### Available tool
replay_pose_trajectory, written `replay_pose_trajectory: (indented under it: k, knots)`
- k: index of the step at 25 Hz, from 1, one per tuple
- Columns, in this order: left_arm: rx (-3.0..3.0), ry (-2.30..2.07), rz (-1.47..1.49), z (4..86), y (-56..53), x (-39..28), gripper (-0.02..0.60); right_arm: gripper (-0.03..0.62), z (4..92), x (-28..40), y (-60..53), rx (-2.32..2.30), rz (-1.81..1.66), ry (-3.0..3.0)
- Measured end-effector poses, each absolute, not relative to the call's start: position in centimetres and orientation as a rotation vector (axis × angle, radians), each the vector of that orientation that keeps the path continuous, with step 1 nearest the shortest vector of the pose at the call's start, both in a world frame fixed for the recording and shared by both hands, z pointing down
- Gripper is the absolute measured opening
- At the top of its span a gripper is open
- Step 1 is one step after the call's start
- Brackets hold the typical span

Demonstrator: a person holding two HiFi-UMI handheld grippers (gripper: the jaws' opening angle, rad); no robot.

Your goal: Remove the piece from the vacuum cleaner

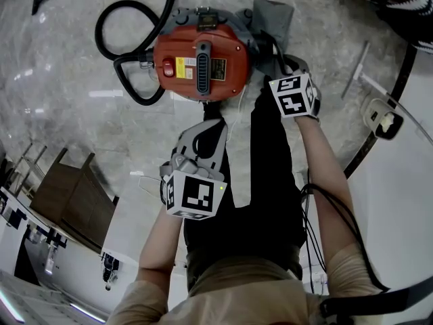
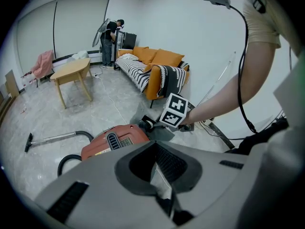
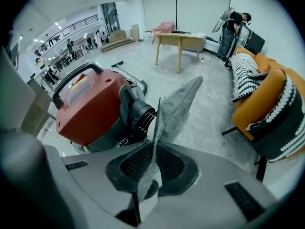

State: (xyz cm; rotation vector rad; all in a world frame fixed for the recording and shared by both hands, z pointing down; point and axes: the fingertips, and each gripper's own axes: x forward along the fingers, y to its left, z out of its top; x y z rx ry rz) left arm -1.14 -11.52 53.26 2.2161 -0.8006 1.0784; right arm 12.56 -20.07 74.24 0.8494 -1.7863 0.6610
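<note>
Red vacuum cleaner [image 1: 199, 59] sits on the pale marble floor [image 1: 81, 107], black hose [image 1: 125, 29] looped off its left side in the head view. Right claw [image 3: 155, 151] is down at the vac's right side, jaws clamped tight on the grey mesh piece [image 3: 180, 101]. Thin sheet, pinched edge-on btwn the pads, fanning up out of the claw. Piece sits right beside the vac's black round port [image 3: 139, 116]; can't tell if it's touching the port or clear of it. Head view has that grey piece poking out past the vac's top-right corner. Left claw [image 2: 155, 149] hangs nearer the person's legs, apart from the vac, jaws together w/ nothing in them. Background: orange sofa [image 2: 157, 61], wooden table [image 2: 71, 73], person [image 2: 110, 35] standing by the far wall.
</note>
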Motion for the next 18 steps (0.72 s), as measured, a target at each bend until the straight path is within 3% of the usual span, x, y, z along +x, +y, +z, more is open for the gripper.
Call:
replay_pose_trajectory:
  k: [18]
  knots:
    - [2.213,-0.784,1.059,53.66,-11.55,-0.43,-0.002,0.037,74.38,12.87,-20.53,1.284,1.638,-1.662]
